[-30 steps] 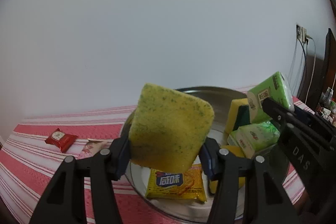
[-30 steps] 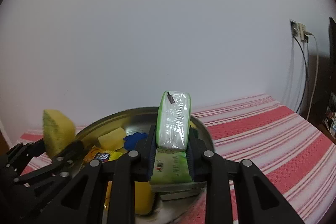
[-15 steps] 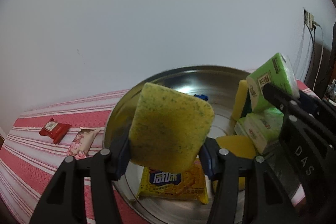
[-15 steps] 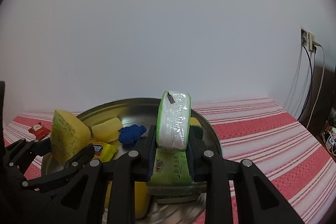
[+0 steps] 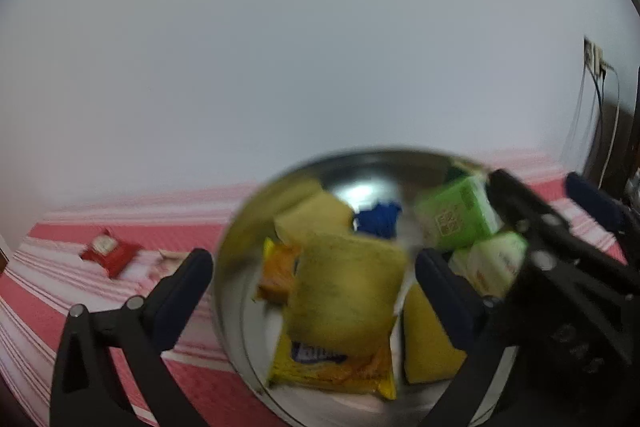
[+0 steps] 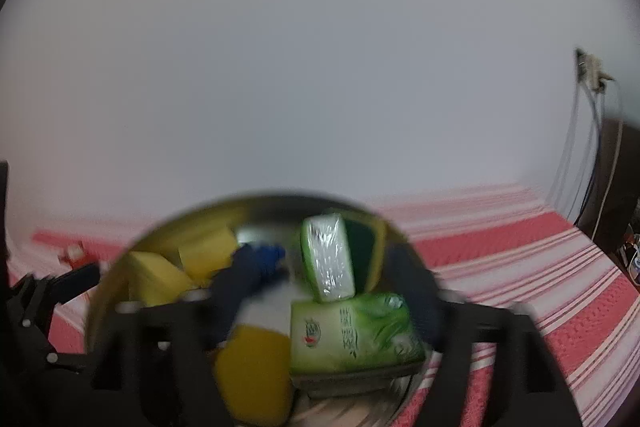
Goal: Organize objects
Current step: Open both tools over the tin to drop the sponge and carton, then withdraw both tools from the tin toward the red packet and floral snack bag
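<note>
A steel bowl (image 5: 236, 255) stands on a red striped cloth. My left gripper (image 5: 312, 267) is open over it, and the yellow sponge (image 5: 344, 295) lies loose between its fingers on a yellow snack packet (image 5: 332, 367). My right gripper (image 6: 324, 291) is open over the same bowl (image 6: 120, 267). A green tissue pack (image 6: 328, 259) stands free between its fingers, leaning on another green pack (image 6: 356, 335). The bowl also holds more yellow sponges (image 6: 204, 251) and a blue item (image 5: 378, 219). Both views are blurred.
A red sachet (image 5: 110, 251) and a pale sachet (image 5: 172, 255) lie on the cloth left of the bowl. A white wall stands behind the table. A socket with cables (image 5: 596, 59) and dark furniture are at the far right.
Both grippers have opened. The yellow sponge has dropped from the left gripper into the bowl. The green tissue pack has left the right gripper and rests in the bowl.
</note>
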A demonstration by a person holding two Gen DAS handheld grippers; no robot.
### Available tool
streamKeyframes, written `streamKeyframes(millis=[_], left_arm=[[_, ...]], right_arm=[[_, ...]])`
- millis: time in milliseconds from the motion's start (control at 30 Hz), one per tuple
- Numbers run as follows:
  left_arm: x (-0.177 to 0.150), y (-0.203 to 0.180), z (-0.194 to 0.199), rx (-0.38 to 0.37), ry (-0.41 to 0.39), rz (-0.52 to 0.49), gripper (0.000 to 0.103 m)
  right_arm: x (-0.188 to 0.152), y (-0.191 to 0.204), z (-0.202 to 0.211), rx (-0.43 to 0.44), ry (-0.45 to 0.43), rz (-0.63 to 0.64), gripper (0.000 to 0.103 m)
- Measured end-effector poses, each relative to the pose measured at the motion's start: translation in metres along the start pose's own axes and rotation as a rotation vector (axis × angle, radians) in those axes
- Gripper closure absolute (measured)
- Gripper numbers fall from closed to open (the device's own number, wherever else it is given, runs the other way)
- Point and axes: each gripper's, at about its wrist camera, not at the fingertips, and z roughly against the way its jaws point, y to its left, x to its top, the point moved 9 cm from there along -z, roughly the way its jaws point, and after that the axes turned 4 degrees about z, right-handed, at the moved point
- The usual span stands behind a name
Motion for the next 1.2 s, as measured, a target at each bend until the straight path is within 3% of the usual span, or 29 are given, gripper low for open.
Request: streamKeyframes(millis=[133,333,467,1200], left_arm=[[0.005,0.002,0.01,0.02,-0.038,-0.026,0.0],[0.005,0.024,0.008,0.035,-0.026,0.025,0.0],[0.005,0.044,0.008,0.049,-0.027,0.066,0.0],[-0.008,0.152,0.004,0.227,-0.066,0.112,0.0]], right_arm=[[0.008,-0.012,0.017,-0.053,-0.08,-0.029,0.015],[0.006,-0.028,0.002,-0.051,-0.048,-0.066,0.015],[0.006,-0.013,0.012,-0.068,-0.065,-0.051,0.015],[-0.007,-0.028,0.043,-0.289,-0.099,-0.128,0.015]])
